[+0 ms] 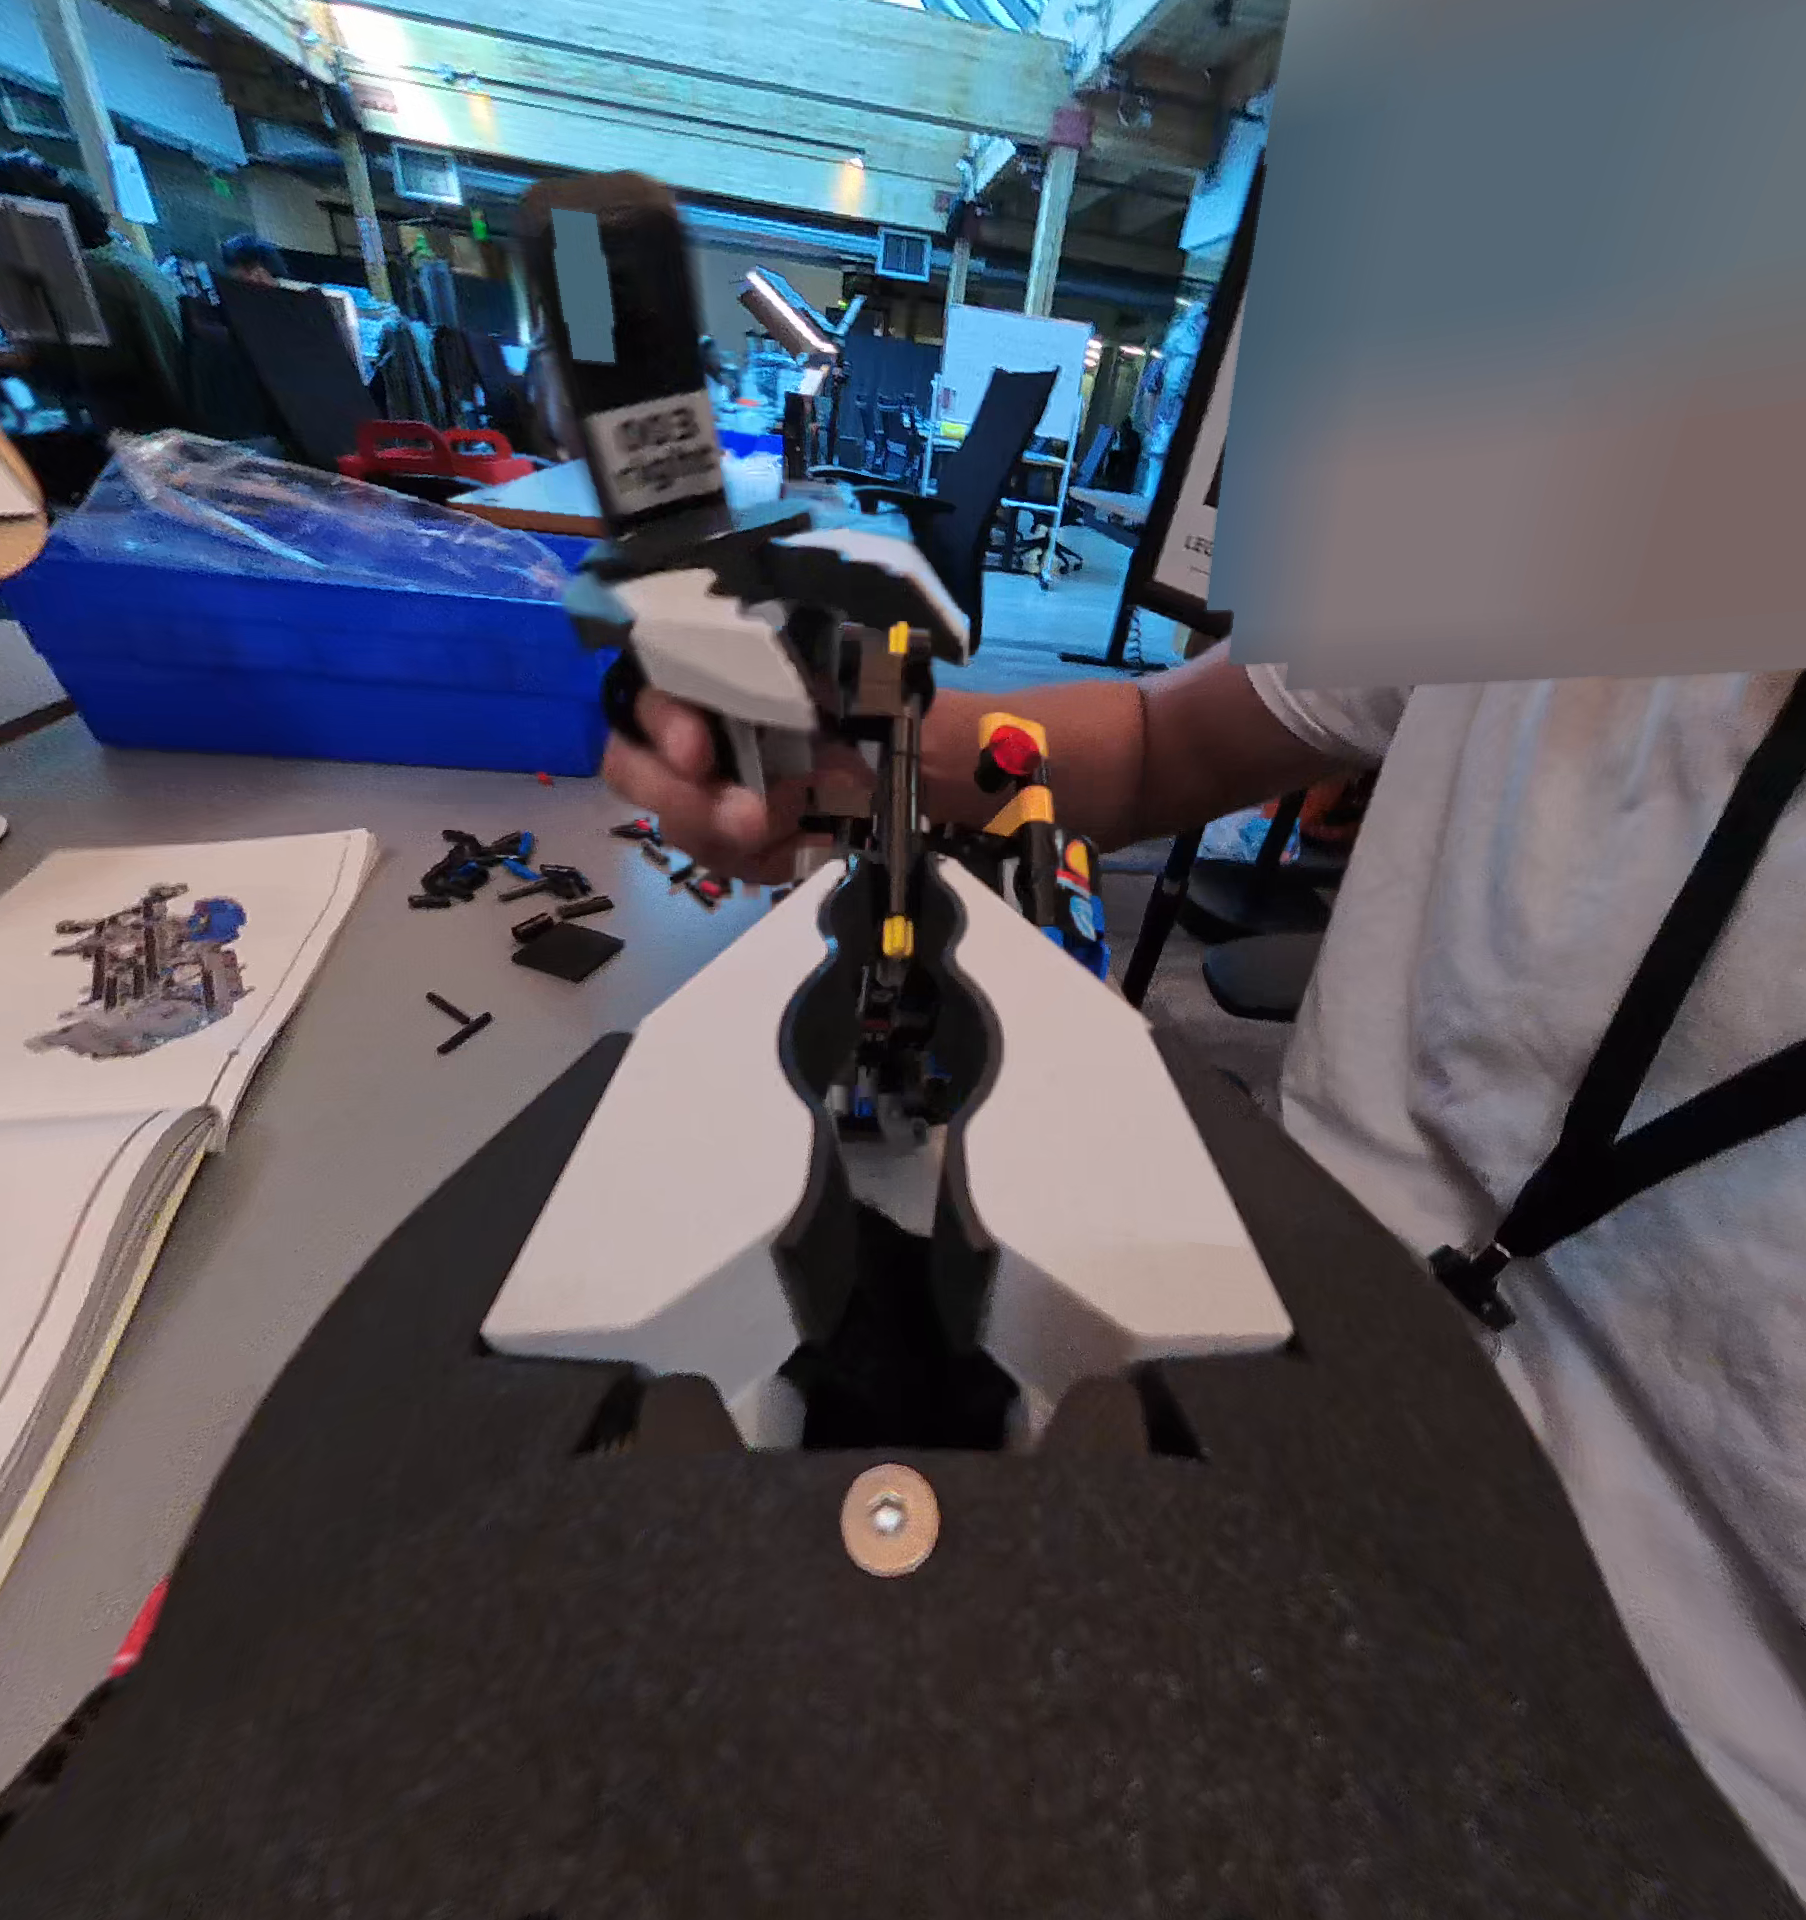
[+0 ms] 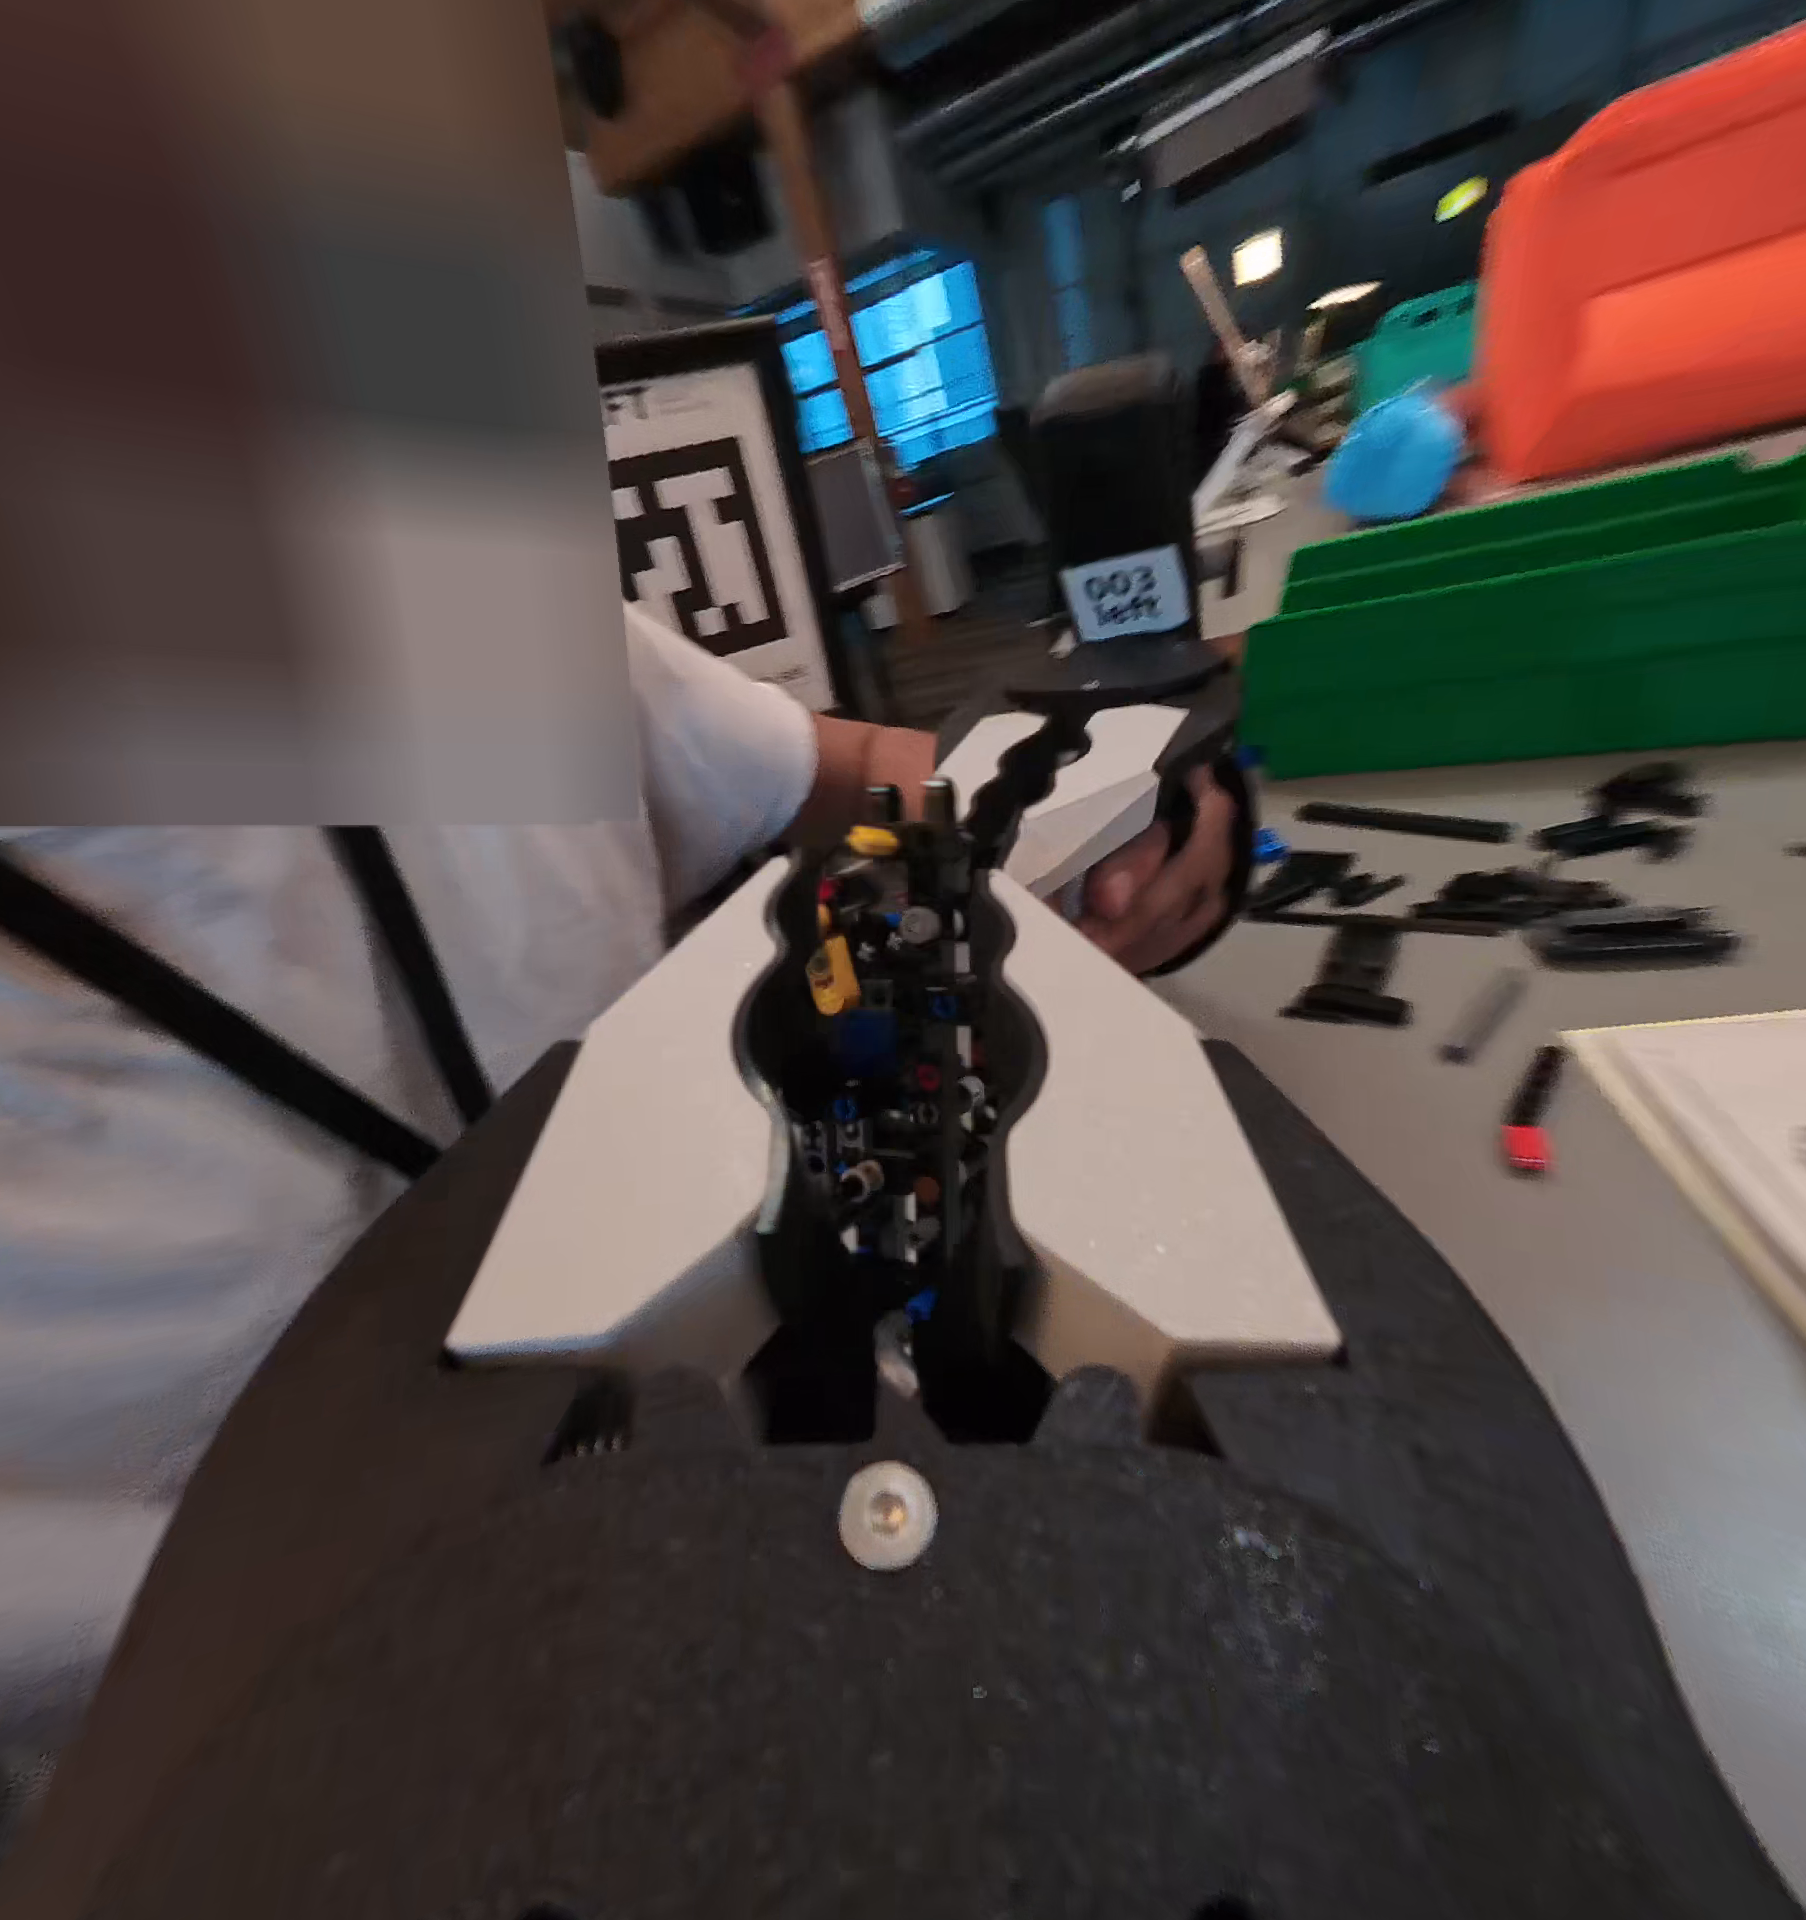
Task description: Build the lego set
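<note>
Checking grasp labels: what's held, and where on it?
Both grippers, left and right, clamp one lego assembly from opposite ends, fingers shut on its sides.

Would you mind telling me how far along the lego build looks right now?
Partly done: a black assembly with yellow, blue and red bits exists, clamped by both the left gripper and right gripper. Left: loose black pieces lie on the table beside the open instruction book.
</note>
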Tool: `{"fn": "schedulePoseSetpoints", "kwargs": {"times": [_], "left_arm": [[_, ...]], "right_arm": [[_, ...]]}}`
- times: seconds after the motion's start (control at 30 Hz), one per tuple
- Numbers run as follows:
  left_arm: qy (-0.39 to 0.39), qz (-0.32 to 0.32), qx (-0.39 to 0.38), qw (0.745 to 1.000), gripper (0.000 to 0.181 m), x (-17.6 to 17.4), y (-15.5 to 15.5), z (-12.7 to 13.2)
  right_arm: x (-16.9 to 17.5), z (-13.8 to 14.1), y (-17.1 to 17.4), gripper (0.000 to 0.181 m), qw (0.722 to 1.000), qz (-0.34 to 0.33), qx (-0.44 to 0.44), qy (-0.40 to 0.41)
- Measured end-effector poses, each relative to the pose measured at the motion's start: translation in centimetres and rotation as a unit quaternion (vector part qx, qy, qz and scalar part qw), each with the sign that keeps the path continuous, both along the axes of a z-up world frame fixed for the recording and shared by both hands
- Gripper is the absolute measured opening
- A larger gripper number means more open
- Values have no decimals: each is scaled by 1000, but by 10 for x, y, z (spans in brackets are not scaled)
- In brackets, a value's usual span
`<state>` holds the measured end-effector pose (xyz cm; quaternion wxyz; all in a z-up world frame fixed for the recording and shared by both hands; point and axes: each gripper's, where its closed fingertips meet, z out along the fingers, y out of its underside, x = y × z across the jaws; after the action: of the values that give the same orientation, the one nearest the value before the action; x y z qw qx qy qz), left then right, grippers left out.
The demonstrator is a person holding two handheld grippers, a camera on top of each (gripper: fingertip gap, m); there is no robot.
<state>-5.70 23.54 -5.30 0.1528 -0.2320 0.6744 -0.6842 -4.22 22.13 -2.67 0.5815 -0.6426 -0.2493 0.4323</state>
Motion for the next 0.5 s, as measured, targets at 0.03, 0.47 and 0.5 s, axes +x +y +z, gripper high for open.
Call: {"fn": "schedulePoseSetpoints", "kwargs": {"times": [0.03,0.47,0.5], "left_arm": [[9,3,-8,1000,5,2,2,0],[-1,17,8,1000,6,4,-2,2],[0,15,8,1000,5,4,-2,2]], "right_arm": [[5,1,0,25,999,-30,15,-24],[4,5,-6,4,974,-117,78,-175],[3,4,-5,3,974,-115,77,-177]]}}
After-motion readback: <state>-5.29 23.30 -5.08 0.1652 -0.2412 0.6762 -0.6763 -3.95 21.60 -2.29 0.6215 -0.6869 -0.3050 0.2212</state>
